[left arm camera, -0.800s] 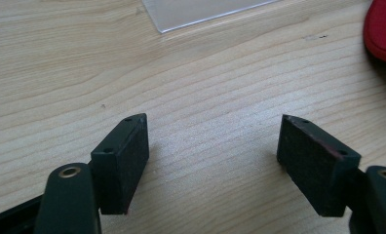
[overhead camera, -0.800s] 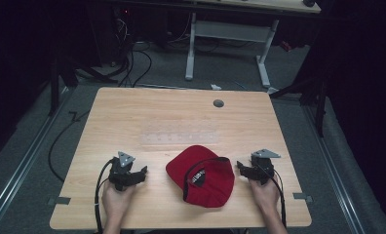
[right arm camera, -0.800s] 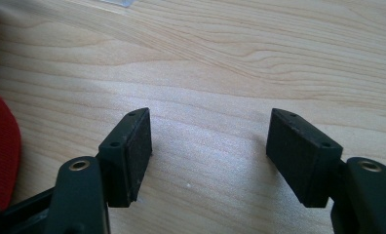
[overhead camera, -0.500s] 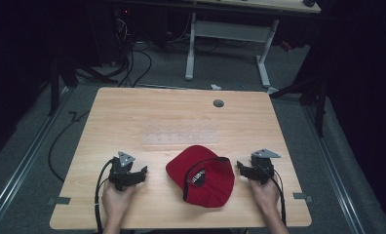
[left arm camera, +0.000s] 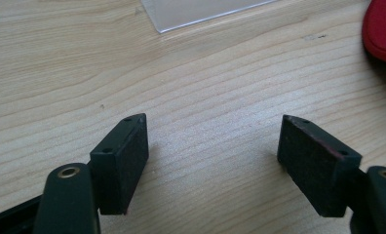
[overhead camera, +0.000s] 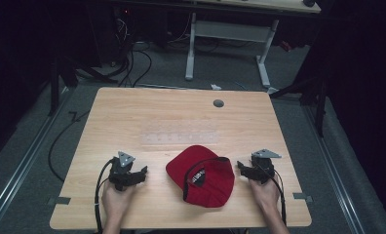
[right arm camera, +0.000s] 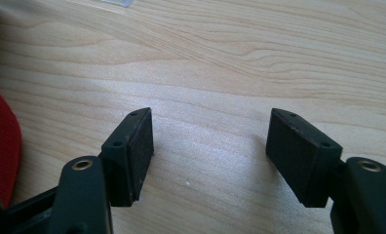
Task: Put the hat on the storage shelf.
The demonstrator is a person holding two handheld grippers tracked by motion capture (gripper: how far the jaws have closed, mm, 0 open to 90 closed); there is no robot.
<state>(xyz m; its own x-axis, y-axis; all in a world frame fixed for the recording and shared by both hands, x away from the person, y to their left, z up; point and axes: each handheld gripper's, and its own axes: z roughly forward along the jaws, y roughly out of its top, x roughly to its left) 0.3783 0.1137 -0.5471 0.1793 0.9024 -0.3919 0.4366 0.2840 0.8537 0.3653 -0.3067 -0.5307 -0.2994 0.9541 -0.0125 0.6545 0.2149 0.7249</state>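
A red cap (overhead camera: 201,174) with a black patch lies on the wooden table (overhead camera: 181,117) near its front edge, between the two hands. My left gripper (overhead camera: 138,173) rests on the table to the cap's left, jaws wide apart with bare wood between them (left arm camera: 213,141). The cap's red edge (left arm camera: 383,29) shows at the upper right of the left gripper view. My right gripper (overhead camera: 241,166) rests just right of the cap, also open over bare wood (right arm camera: 209,134). A strip of the cap (right arm camera: 1,146) shows at the left of the right gripper view.
A clear plastic sheet (overhead camera: 179,138) lies flat on the table behind the cap; its corner (left arm camera: 201,12) appears in the left gripper view. A round grommet hole (overhead camera: 218,103) sits near the far edge. Beyond the table stand another desk's white legs (overhead camera: 191,44) and floor cables.
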